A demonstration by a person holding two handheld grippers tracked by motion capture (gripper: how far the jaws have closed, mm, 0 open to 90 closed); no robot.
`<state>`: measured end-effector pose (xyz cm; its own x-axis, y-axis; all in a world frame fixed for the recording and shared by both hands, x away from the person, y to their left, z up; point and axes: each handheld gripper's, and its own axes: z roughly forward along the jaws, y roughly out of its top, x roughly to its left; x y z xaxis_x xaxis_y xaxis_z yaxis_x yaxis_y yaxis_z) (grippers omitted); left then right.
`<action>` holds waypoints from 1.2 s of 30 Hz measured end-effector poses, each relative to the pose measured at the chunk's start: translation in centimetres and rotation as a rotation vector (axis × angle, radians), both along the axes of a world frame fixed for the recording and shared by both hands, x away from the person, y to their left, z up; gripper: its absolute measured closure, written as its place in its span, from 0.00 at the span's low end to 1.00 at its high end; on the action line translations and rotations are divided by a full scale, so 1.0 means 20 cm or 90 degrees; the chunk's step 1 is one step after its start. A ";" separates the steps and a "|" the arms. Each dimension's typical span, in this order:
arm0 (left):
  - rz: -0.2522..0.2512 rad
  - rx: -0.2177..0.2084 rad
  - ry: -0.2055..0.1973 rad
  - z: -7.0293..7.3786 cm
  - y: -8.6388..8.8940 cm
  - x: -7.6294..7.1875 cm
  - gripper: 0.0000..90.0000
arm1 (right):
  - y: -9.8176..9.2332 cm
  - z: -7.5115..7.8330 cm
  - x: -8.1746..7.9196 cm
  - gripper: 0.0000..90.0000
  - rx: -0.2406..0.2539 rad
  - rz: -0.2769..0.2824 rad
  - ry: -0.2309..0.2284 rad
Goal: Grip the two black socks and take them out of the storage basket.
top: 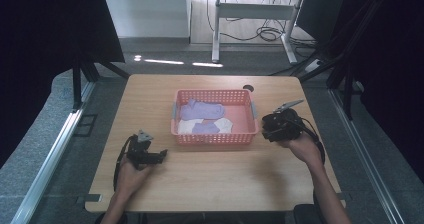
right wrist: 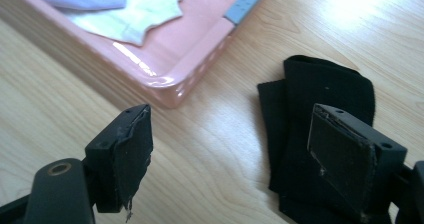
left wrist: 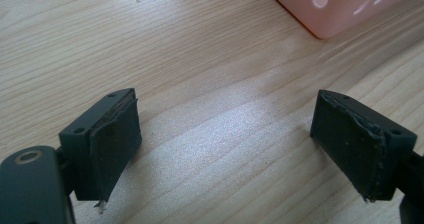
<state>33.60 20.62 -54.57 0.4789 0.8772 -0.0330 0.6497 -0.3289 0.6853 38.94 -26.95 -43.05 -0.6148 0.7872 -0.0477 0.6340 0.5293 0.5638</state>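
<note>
A pink basket [top: 215,139] sits mid-table and holds purple socks [top: 202,110] and a white sock [top: 225,125]. Just right of the basket, a hand holds my right gripper [top: 267,126]. In the right gripper view, my right gripper [right wrist: 245,139] stands open with its jaws wide apart. A folded black sock [right wrist: 320,99] lies flat on the wood under and beyond the right-hand jaw, beside the basket's corner [right wrist: 175,84]. Nothing is pinched between the pads. My left gripper [top: 161,155] rests on the table left of the basket. In its own view, my left gripper [left wrist: 230,134] is open over bare wood.
The wooden table [top: 210,179] has free surface in front of the basket. A round cable hole [top: 248,88] sits near the far edge. Dark curtains and stand legs flank the table, and a white desk frame [top: 250,14] stands on the floor beyond.
</note>
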 end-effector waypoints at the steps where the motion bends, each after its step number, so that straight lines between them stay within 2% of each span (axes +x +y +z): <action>1: 0.000 0.000 0.000 0.00 0.00 0.00 0.14 | 0.01 0.00 -0.01 0.20 -0.001 0.006 -0.003; 15: -0.001 0.001 -0.001 0.00 0.00 0.00 0.14 | 0.11 -0.04 -0.14 0.19 0.019 0.047 -0.013; 26: 0.002 -0.003 -0.001 0.00 0.00 0.00 0.14 | 0.19 -0.14 -0.22 0.19 0.015 0.075 -0.010; 36: 0.002 -0.001 0.000 0.00 0.00 0.00 0.14 | 0.22 -0.28 -0.26 0.18 0.020 0.077 -0.002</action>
<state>33.60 20.60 -54.56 0.4768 0.8783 -0.0350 0.6507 -0.3259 0.6859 33.71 -22.62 -48.57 -0.7048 0.7090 -0.0259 0.5651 0.5831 0.5836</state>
